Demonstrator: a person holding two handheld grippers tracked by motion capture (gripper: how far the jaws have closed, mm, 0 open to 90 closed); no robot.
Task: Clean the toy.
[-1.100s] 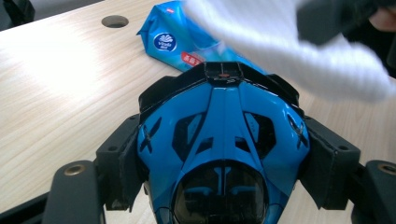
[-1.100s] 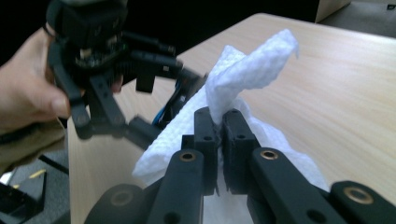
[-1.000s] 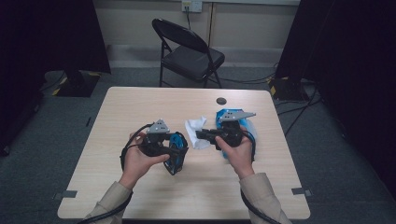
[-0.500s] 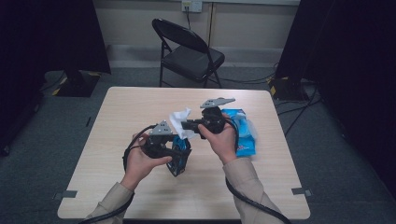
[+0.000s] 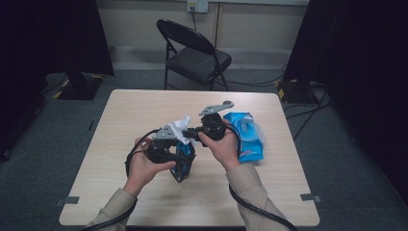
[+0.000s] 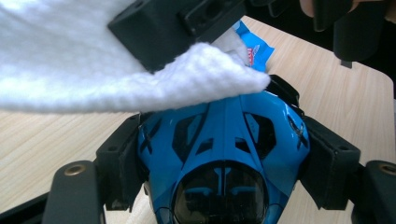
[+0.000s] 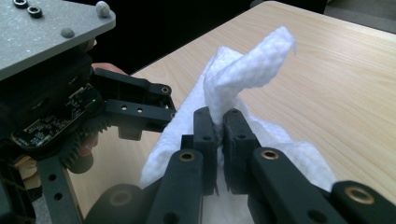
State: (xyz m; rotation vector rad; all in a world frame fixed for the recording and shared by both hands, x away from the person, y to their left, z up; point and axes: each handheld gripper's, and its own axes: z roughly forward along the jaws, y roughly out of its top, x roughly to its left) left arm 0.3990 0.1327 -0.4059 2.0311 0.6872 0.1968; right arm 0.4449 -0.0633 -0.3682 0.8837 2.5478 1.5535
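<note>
Left gripper [image 6: 224, 186] clamped on blue goggles [image 6: 224, 144]. Right gripper [image 7: 218, 135] pinching white wipe [image 7: 247, 70], draped at goggles' 12 o'clock. Risk: thin pinch slips during rubbing, wipe drops; hard push twists goggles loose.

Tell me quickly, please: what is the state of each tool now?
Left tool: closed on the blue object.
Right tool: closed on the white wipe.

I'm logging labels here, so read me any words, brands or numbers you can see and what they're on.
Blue wipes pack: red and white print, too small to read in the high view and blurred in the left gripper view.
Circuit board on the left gripper: markings too small to read.
Nothing else carries text.
</note>
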